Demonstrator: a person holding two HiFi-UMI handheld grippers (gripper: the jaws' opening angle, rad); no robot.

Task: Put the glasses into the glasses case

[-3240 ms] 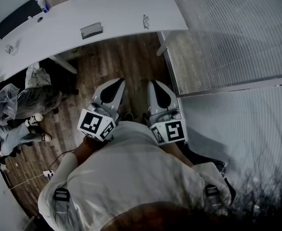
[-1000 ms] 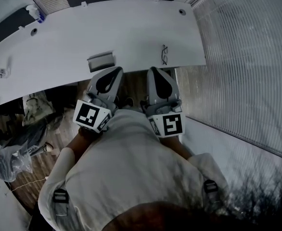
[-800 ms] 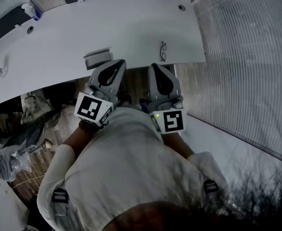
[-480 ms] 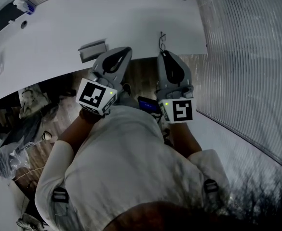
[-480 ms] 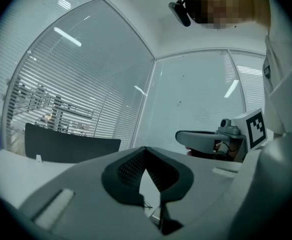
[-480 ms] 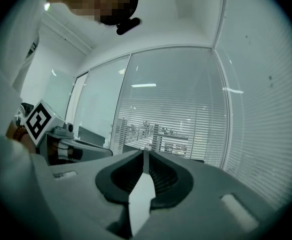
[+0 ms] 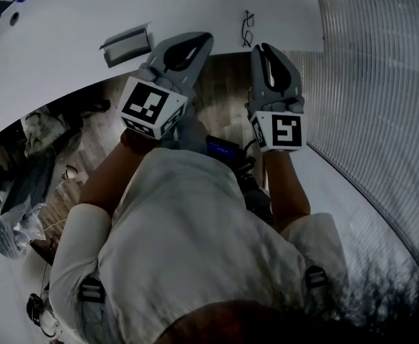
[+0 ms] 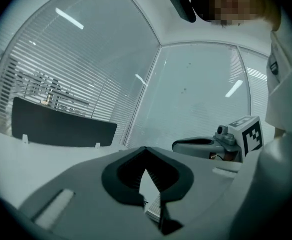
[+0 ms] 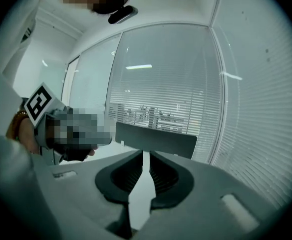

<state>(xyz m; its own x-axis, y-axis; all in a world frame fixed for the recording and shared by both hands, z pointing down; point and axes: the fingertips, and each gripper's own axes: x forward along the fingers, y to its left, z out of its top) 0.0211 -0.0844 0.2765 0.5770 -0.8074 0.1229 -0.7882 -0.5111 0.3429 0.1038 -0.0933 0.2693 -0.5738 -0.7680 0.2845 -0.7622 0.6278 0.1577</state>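
Observation:
The dark-framed glasses lie folded on the white desk near its right end. The grey glasses case sits to their left, close to the desk's front edge. My left gripper reaches over the desk edge between the case and the glasses; its tips meet with nothing in them. My right gripper is just short of the desk edge, below the glasses. Its jaws are opening, and a narrow empty gap shows between them. Neither gripper touches the glasses or the case.
A wall of blinds runs along the right side. Under and left of the desk, bags and clutter lie on the wooden floor. A dark screen panel stands at the desk's far edge. A small dark device sits at the person's waist.
Both grippers have moved forward from the person's chest to the desk's front edge. The right jaws have parted slightly. The desk, case and glasses have shifted up the head view.

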